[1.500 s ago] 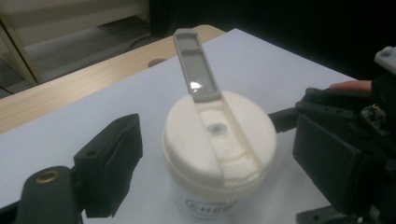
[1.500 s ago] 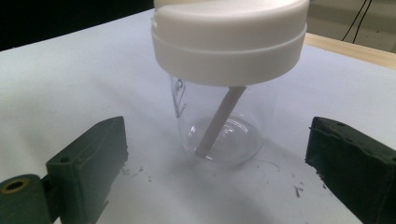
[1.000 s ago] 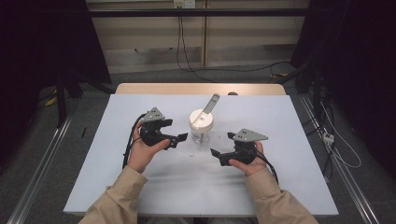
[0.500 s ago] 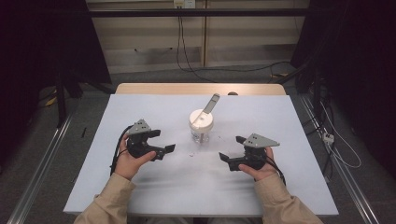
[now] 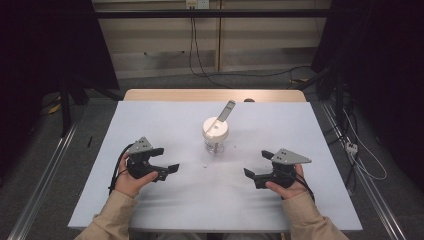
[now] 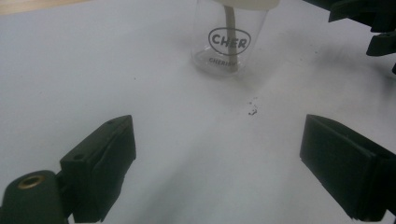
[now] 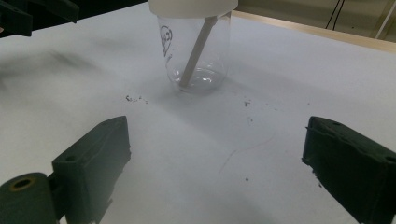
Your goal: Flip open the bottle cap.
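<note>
My left claw [image 5: 167,160] gapes wide and empty at lower left; my right claw [image 5: 256,165], jaws just closing a little, is open and empty at lower right. Between them, mid-frame, the lidded glass jar [image 5: 215,135] stands on the tabletop [image 5: 150,120], spoon handle [image 5: 226,110] poking out.
</note>
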`<move>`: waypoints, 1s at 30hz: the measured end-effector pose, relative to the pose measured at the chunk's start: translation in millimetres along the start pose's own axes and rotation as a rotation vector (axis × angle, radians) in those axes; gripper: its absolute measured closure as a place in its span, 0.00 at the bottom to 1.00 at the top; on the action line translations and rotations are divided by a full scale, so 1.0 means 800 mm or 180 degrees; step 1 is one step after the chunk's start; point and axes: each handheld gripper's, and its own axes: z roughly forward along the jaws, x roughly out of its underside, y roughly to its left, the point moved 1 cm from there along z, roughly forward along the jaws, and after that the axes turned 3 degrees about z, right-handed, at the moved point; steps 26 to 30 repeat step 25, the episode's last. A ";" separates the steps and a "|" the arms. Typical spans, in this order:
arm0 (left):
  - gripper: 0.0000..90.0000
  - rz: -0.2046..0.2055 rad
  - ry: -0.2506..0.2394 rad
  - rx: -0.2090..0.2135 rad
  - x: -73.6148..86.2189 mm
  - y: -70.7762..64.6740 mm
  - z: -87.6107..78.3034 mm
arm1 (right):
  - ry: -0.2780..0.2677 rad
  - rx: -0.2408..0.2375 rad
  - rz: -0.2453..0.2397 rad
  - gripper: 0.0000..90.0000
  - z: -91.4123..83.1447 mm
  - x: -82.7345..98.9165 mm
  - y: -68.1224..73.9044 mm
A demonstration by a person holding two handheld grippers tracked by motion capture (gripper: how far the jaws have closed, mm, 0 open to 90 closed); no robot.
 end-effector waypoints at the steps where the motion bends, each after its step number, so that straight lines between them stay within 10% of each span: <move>1: 0.12 -0.0008 -0.0008 -0.0004 0.003 0.001 -0.002 | 0.0004 -0.0003 0.0000 0.08 -0.002 0.001 0.000; 30: 0.12 -0.0069 0.0013 -0.0163 0.035 0.011 -0.038 | 0.0052 0.0129 0.0067 0.09 -0.030 0.021 -0.011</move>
